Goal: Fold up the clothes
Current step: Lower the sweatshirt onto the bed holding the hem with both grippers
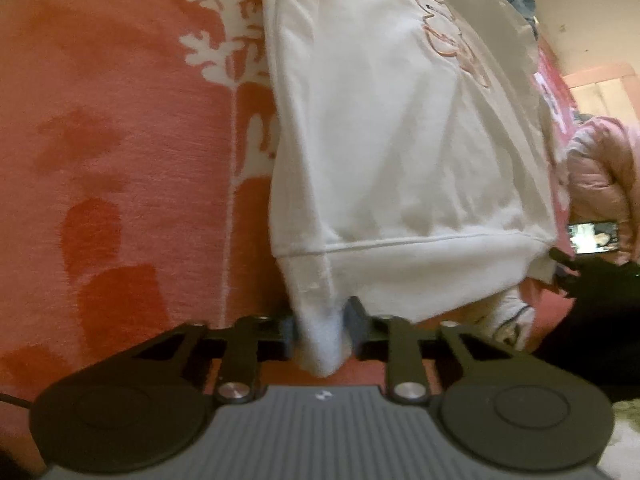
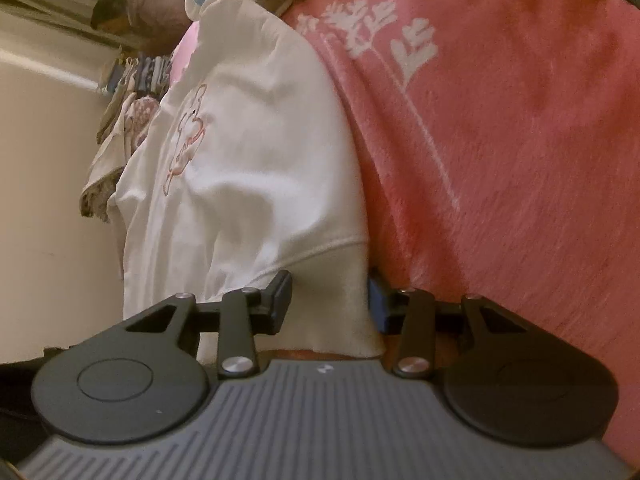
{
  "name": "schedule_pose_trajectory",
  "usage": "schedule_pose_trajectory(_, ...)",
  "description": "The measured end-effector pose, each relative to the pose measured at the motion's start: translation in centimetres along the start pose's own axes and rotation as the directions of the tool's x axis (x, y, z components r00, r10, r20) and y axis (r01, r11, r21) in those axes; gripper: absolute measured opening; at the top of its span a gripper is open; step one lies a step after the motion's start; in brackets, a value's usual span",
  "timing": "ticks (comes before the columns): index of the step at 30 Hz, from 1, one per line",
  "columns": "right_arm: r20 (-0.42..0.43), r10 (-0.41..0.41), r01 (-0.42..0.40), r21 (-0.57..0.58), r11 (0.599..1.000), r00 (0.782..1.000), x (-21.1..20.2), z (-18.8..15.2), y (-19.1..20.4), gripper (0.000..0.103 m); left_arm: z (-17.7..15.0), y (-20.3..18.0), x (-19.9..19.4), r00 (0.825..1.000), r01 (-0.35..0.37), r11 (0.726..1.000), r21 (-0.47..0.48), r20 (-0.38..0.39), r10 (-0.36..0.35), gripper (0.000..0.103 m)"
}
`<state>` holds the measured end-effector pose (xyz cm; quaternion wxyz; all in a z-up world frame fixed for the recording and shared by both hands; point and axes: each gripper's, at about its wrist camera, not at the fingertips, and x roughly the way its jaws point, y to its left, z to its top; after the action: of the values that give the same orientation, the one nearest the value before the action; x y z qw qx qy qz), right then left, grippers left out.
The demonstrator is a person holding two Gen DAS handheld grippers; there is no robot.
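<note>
Left wrist: left gripper jaws clamp white sweatshirt hem; right gripper jaws released, straddling hem

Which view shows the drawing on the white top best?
The left wrist view: the drawing on the top lies broad and unfolded there. The right wrist view shows it narrower, slanted across creases.

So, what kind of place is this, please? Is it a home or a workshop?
Most likely a home, probably a bedroom. The white sweatshirt lies on a pink blanket with a white plant pattern, which looks like bedding, and more clothes are heaped beside the wall.
</note>
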<state>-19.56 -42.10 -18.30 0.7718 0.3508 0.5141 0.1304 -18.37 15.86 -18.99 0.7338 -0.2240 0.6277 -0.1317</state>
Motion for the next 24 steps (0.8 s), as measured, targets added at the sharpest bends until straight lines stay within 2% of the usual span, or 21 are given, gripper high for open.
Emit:
schedule_pose_trajectory(1, 0.004, -0.005, 0.005, 0.000, 1.000, 1.000, 0.0, -0.1, 0.1, 0.022, 0.0, 0.1, 0.0, 1.000, -0.003, 1.000, -0.021, 0.003, 0.003, 0.011)
schedule_pose_trajectory(3, 0.008, -0.036, 0.036, -0.006, 0.999, 0.999, 0.2, -0.4, 0.5, 0.005, -0.1, 0.2, -0.1, 1.000, -0.005, 0.998, -0.066, 0.007, 0.005, 0.008)
schedule_pose_trajectory(6, 0.028, -0.075, 0.075, -0.029, 0.997, 0.997, -0.9, -0.4, 2.2, 0.003, -0.3, 0.1, -2.1, 0.997, 0.074, 0.988, -0.139, 0.017, -0.073, 0.007)
schedule_pose_trajectory(9, 0.068, -0.050, 0.052, -0.030, 0.998, 0.996, -4.7, 0.4, 4.6, 0.002, -0.5, -0.2, -4.8, 0.984, 0.176, 0.970, -0.167, 0.039, -0.172, 0.007)
schedule_pose_trajectory(11, 0.083, -0.058, 0.063, -0.056, 0.996, 0.995, -7.1, 0.7, 5.8, 0.002, -0.7, -0.6, -5.5, 0.983, 0.186, 0.972, -0.145, 0.031, -0.183, 0.007)
schedule_pose_trajectory(14, 0.042, -0.125, 0.128, -0.092, 0.987, 0.991, -8.1, 0.5, 6.1, 0.002, -1.2, -0.5, -4.4, 0.986, 0.158, 0.978, -0.133, -0.023, -0.163, 0.007)
schedule_pose_trajectory(16, -0.006, -0.184, 0.183, -0.084, 0.980, 0.983, -6.7, 0.1, 5.0, 0.002, -1.6, 0.1, -2.2, 0.990, 0.113, 0.985, -0.131, -0.074, -0.123, 0.007)
schedule_pose_trajectory(18, -0.045, -0.236, 0.232, -0.079, 0.970, 0.971, -4.8, -0.4, 3.6, 0.002, -2.0, 0.6, 0.4, 0.992, 0.041, 0.994, -0.105, -0.112, -0.053, 0.007)
schedule_pose_trajectory(19, -0.067, -0.249, 0.245, -0.069, 0.967, 0.966, -3.6, -0.7, 2.6, 0.002, -2.1, 0.8, 1.4, 0.992, 0.033, 0.995, -0.099, -0.119, -0.044, 0.008)
schedule_pose_trajectory(21, -0.104, -0.269, 0.265, -0.052, 0.963, 0.958, -1.9, -1.1, 1.0, 0.002, -2.0, 0.7, 1.6, 0.992, 0.038, 0.997, -0.063, -0.118, -0.046, 0.010)
schedule_pose_trajectory(24, -0.123, -0.259, 0.256, -0.038, 0.966, 0.958, -2.2, -0.8, 0.6, 0.003, -2.2, 0.5, 0.2, 0.992, 0.030, 0.999, -0.013, -0.119, -0.032, 0.018)
